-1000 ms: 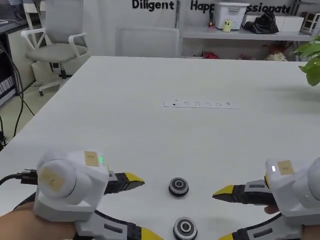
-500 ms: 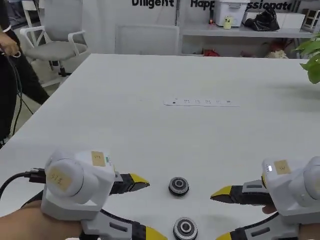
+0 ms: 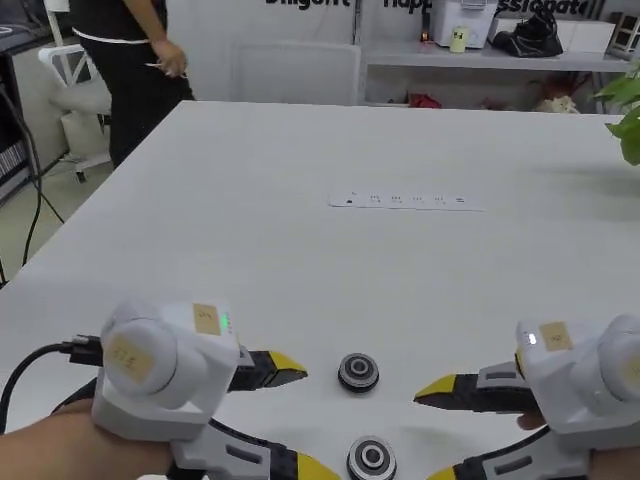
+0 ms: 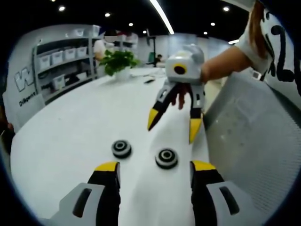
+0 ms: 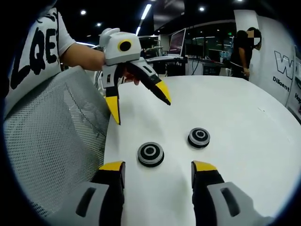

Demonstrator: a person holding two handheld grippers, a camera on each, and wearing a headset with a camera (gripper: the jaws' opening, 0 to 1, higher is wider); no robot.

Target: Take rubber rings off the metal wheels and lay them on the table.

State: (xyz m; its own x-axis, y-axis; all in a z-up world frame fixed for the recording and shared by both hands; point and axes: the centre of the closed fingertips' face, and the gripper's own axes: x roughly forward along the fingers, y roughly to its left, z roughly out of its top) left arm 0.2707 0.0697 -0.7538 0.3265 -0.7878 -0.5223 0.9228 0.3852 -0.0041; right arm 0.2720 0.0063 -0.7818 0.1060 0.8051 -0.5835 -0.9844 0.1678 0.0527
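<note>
"How are the hands set?"

"Both are low in the head view. The left gripper (image 3: 305, 418) is at lower left and the right gripper (image 3: 430, 433) at lower right. Their tips point inward and their jaws are spread wide, gripping nothing."

"And the wheels?"

"Both lie flat on the white table (image 3: 300, 250), between the tips. The lower wheel (image 3: 371, 458) is at bottom centre, with the upper wheel (image 3: 358, 372) just above it. The dark rubber rings (image 5: 139, 155) are on both."
</note>
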